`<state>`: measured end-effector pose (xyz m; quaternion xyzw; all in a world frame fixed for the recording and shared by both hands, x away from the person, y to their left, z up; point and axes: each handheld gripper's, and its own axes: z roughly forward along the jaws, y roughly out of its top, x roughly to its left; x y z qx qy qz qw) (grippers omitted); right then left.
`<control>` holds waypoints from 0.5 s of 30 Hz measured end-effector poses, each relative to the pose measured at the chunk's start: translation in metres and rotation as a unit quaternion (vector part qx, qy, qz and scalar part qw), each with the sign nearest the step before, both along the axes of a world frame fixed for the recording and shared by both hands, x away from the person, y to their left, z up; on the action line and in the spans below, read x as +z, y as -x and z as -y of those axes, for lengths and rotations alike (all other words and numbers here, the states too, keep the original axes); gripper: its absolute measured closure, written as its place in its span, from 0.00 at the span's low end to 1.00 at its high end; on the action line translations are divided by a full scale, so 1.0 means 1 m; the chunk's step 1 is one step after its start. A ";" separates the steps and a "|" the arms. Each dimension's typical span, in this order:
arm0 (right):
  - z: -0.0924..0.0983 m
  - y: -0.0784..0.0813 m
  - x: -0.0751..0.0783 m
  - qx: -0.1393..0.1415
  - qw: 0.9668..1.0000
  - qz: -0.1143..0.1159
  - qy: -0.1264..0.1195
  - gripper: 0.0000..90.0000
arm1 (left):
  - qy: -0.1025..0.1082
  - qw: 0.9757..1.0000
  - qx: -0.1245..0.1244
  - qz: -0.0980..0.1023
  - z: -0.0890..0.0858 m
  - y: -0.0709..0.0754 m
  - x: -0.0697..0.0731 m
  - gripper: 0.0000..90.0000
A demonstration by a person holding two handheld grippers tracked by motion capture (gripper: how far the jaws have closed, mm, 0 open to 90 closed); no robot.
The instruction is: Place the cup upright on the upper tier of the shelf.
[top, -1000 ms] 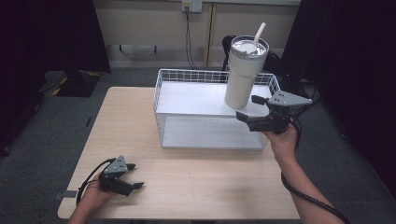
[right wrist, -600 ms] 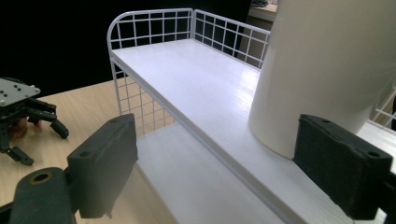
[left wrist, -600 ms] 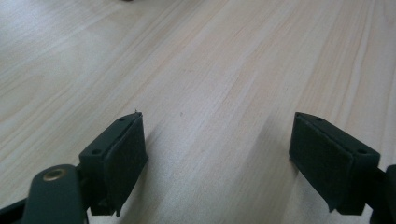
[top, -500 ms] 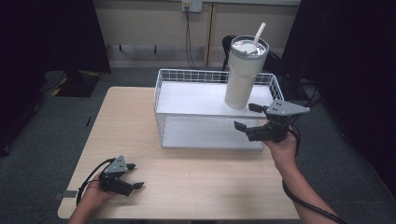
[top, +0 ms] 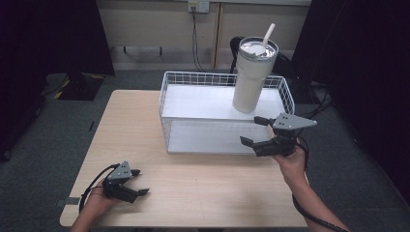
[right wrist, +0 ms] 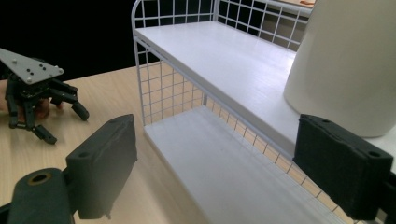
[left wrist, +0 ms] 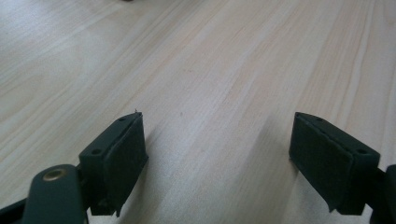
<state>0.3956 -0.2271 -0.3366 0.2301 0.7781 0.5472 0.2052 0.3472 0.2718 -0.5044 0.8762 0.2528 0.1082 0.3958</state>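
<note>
While my left hand-held gripper [top: 137, 182] rests wide open on the table [top: 203, 183], my right hand-held gripper [top: 253, 131], also wide, sits just below-front of the upright tumbler [top: 250, 79].

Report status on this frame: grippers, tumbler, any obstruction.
Right gripper open, off the tumbler, in front of the wire shelf. Left gripper open, low over the table. Tumbler upright on the top shelf, free. Nothing between.

Lab: black curtains [top: 53, 38], wall socket [top: 198, 6]
</note>
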 end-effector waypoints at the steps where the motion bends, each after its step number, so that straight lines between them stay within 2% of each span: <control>1: 0.000 0.001 -0.002 -0.001 1.000 0.000 0.002 0.14 | 0.000 1.000 0.000 0.000 0.000 0.000 0.000 0.20; 15: -0.001 0.012 -0.025 0.013 1.000 -0.015 0.016 0.13 | 0.000 1.000 0.000 0.000 0.000 0.000 0.000 0.20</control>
